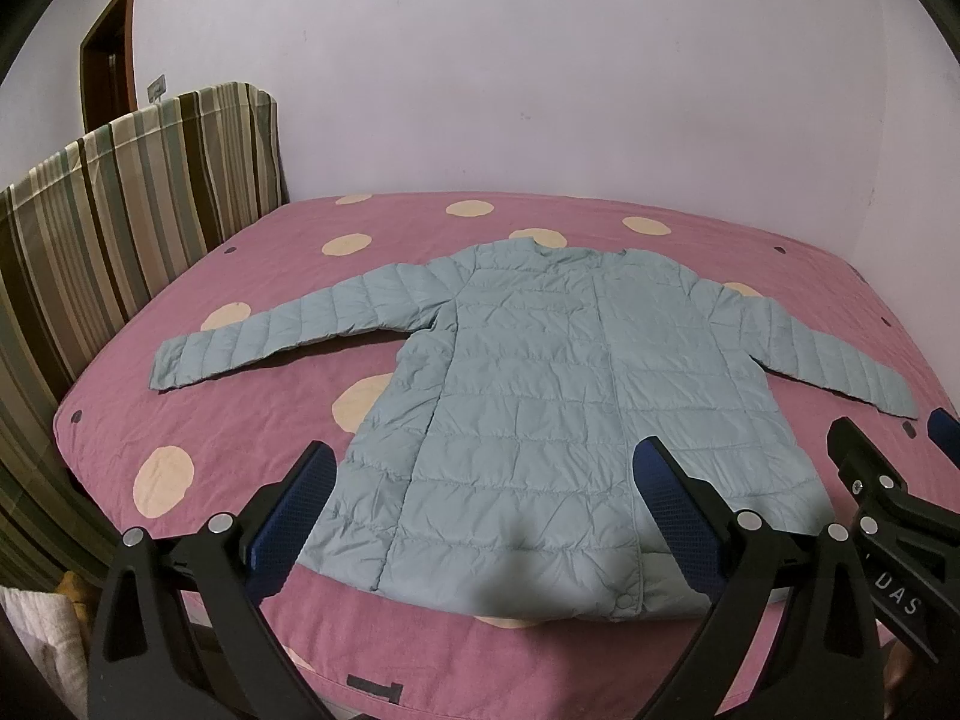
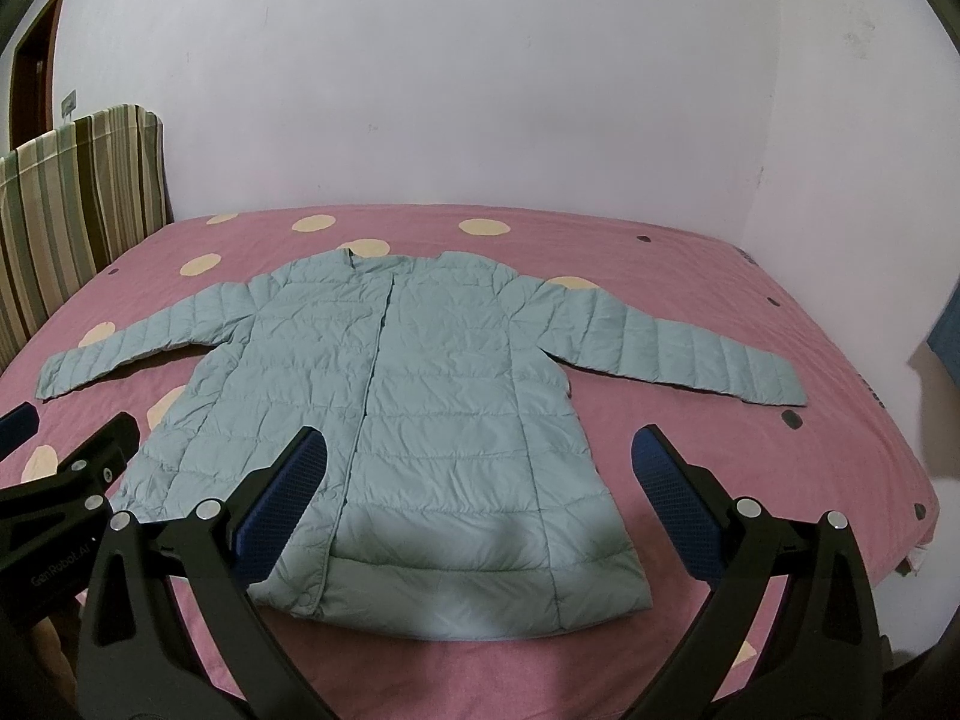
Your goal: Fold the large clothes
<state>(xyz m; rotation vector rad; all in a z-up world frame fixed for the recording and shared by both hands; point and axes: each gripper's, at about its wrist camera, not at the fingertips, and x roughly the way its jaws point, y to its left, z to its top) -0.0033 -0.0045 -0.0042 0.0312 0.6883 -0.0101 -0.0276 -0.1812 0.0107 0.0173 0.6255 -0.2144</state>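
A pale blue-green quilted jacket [image 1: 540, 396] [image 2: 408, 396] lies flat and face up on the pink bed, collar toward the far wall and both sleeves spread out to the sides. My left gripper [image 1: 486, 468] hovers open above the hem's left half, nothing between its blue pads. My right gripper [image 2: 480, 462] is open too, above the hem's right half. In the left wrist view the right gripper [image 1: 888, 438] shows at the right edge. The left gripper [image 2: 72, 426] appears at the left edge of the right wrist view.
The bed carries a pink cover [image 1: 252, 420] with cream dots. A striped headboard [image 1: 120, 216] stands along the left side. White walls [image 1: 540, 60] close the far side and the right. A brown door [image 1: 108, 54] is at far left. The bed's near edge lies just below the hem.
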